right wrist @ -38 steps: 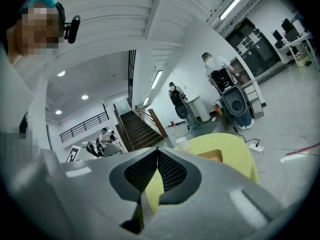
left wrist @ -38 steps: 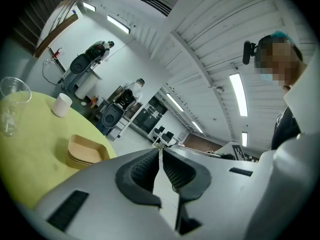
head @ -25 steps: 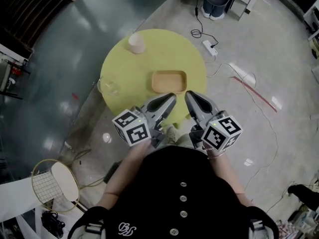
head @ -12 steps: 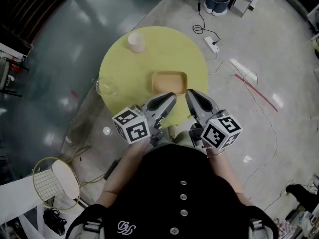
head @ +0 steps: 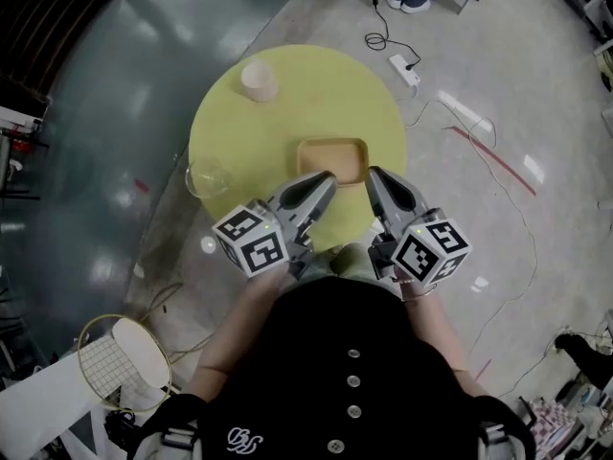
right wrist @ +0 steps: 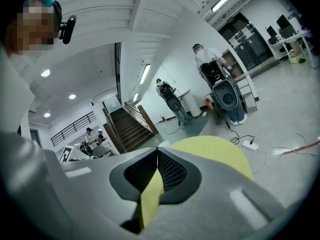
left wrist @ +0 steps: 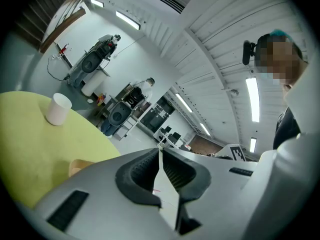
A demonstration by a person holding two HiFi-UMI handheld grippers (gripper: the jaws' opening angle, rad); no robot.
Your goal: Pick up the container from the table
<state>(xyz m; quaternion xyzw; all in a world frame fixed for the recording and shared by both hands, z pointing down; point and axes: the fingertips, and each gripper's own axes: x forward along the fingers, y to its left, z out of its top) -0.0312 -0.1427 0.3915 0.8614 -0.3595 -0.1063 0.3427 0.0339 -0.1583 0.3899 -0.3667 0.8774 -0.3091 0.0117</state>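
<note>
A shallow tan rectangular container (head: 332, 155) lies on the round yellow table (head: 287, 103), near its front edge. My left gripper (head: 328, 179) is shut and empty, its tips just over the container's near left corner. My right gripper (head: 374, 175) is also shut and empty, its tips beside the container's near right corner. In the left gripper view the jaws (left wrist: 159, 151) meet at the tips, and a corner of the container (left wrist: 79, 166) peeks out at their left. In the right gripper view the jaws (right wrist: 158, 149) are closed over the yellow table (right wrist: 220, 154).
A pale cup (head: 258, 79) stands at the table's far left, also seen as the cup (left wrist: 59, 108) in the left gripper view. A clear glass bowl (head: 208, 174) sits at the table's left edge. A power strip and cables (head: 402, 69) lie on the floor beyond; a racket (head: 124, 355) lies behind me at left.
Both grippers have moved forward over the table's near edge toward the tan container, staying shut. The head view has shifted slightly forward too.
</note>
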